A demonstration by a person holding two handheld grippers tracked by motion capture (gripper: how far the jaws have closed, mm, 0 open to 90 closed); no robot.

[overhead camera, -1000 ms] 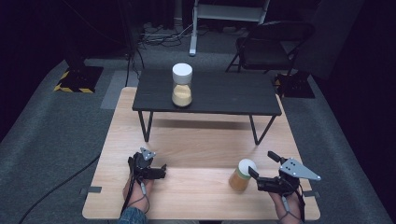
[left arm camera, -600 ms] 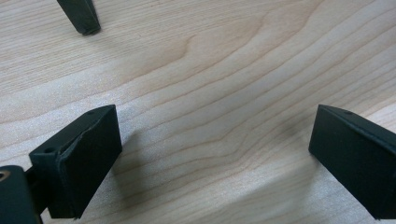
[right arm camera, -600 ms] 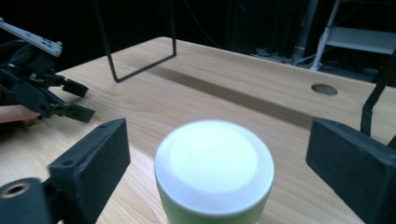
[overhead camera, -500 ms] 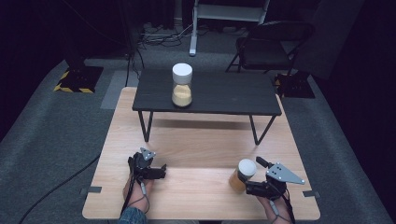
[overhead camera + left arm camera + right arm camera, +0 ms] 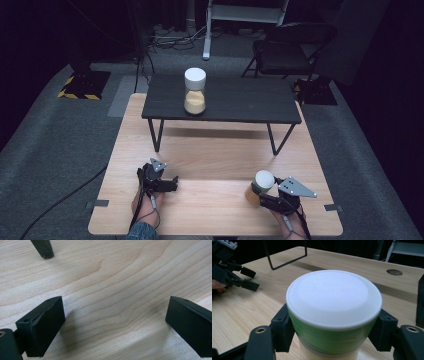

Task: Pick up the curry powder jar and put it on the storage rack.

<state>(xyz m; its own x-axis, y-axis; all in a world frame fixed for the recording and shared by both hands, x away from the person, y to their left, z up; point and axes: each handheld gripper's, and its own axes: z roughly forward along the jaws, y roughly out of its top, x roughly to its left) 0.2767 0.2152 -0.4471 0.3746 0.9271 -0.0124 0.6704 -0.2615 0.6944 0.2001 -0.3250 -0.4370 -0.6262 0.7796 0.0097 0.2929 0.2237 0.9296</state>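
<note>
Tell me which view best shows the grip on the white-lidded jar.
The right gripper view: the right gripper pads press both sides of the white-lidded jar at its green band. The high view shows the jar small, the pads indistinct. The left gripper view adds nothing.

A light wooden bench (image 5: 215, 150) with plain grain stands on grey carpet (image 5: 60, 150). On its far half sits a small black table (image 5: 240, 102) on thin black wire legs (image 5: 156, 135). Upon that table, near its left end, stands a jar (image 5: 195, 91) with a white lid and a yellowish filling, upright. A round hole (image 5: 394, 272) is cut into the bench top. Beyond the bench, a dark folding chair (image 5: 290, 50) stands at the right. A yellow-and-black striped mat (image 5: 82, 85) lies on the floor at the left. Cables (image 5: 170, 35) trail across the floor at the back.
</note>
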